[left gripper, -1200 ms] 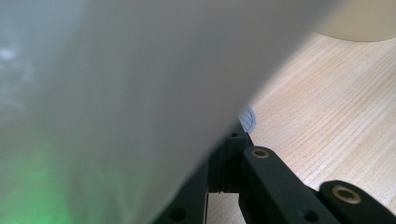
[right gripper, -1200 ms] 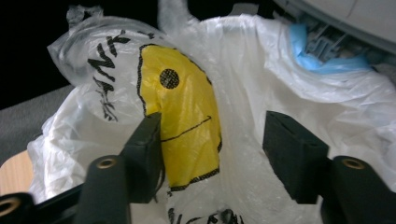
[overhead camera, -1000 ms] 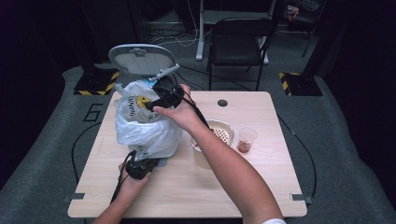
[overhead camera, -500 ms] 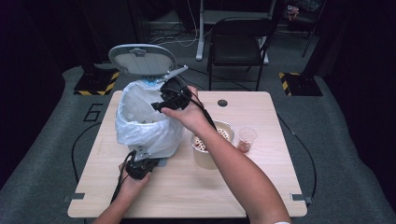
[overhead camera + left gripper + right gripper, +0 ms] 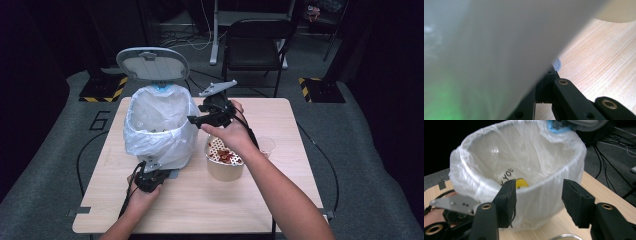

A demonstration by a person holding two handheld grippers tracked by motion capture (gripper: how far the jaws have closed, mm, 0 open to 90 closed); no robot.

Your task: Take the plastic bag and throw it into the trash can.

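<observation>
right tool (image 5: pixel 537 202): jaws wide, empty, beside bin's bag-lined rim (image 5: pixel 524 187) | left tool (image 5: pixel 150 177): low against bag (image 5: pixel 160 135), jaw state cannot tell | bin on desk (image 5: pixel 280 200), lid (image 5: pixel 152 62) up

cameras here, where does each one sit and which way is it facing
High view: fixed above the person's side, looking forward and down at the table; both forearms, left gripper and right gripper show.
Left gripper view: rides the left gripper, pressed close against the bag's white plastic; its black jaws and some tabletop show.
Right gripper view: rides the right gripper, looking between open jaws into the bag-lined bin; the other hand shows lower left.
Shared: high and right gripper views both show the bin.
</observation>
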